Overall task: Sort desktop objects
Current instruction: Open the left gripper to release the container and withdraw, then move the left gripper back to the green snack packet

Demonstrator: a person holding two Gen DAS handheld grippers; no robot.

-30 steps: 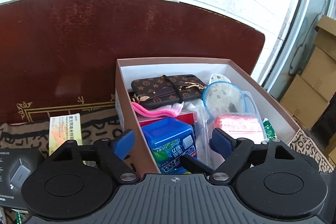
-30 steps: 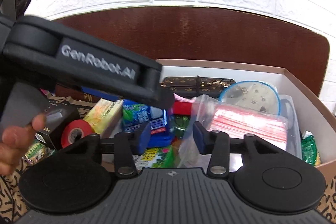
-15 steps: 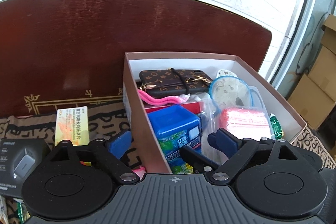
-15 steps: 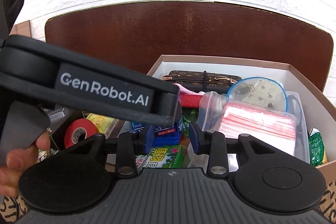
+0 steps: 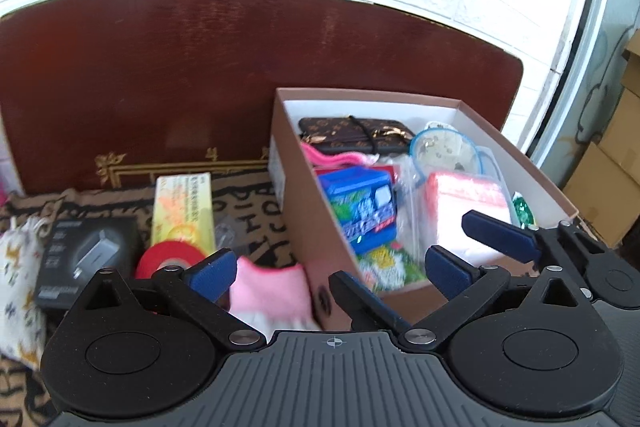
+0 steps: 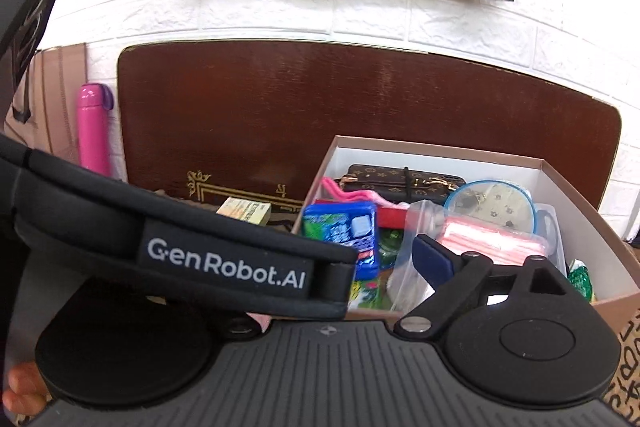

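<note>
A brown cardboard box (image 5: 304,227) (image 6: 576,179) holds a monogram wallet (image 5: 356,135), a blue pack (image 5: 360,211) (image 6: 344,231), a bag of pink items (image 5: 468,195) and a round blue-rimmed lid (image 5: 444,151). My left gripper (image 5: 328,269) is open, straddling the box's near left corner over a pink cloth (image 5: 272,291). A red tape roll (image 5: 172,259), a yellow box (image 5: 184,211) and a black box (image 5: 88,259) lie left of it. My right gripper's right finger (image 6: 434,261) shows; the left gripper's body hides the other. It also shows in the left wrist view (image 5: 500,235).
A dark wooden board (image 5: 200,75) stands behind against a white brick wall. A patterned cloth (image 5: 248,211) covers the table. A white printed pouch (image 5: 20,267) lies at far left. A pink bottle (image 6: 94,131) stands by the wall. Cardboard boxes (image 5: 608,163) stack at right.
My left gripper has pulled back and left, so the red tape, pink cloth and pouch came into view. The right gripper has also drawn back from the box and opened wider.
</note>
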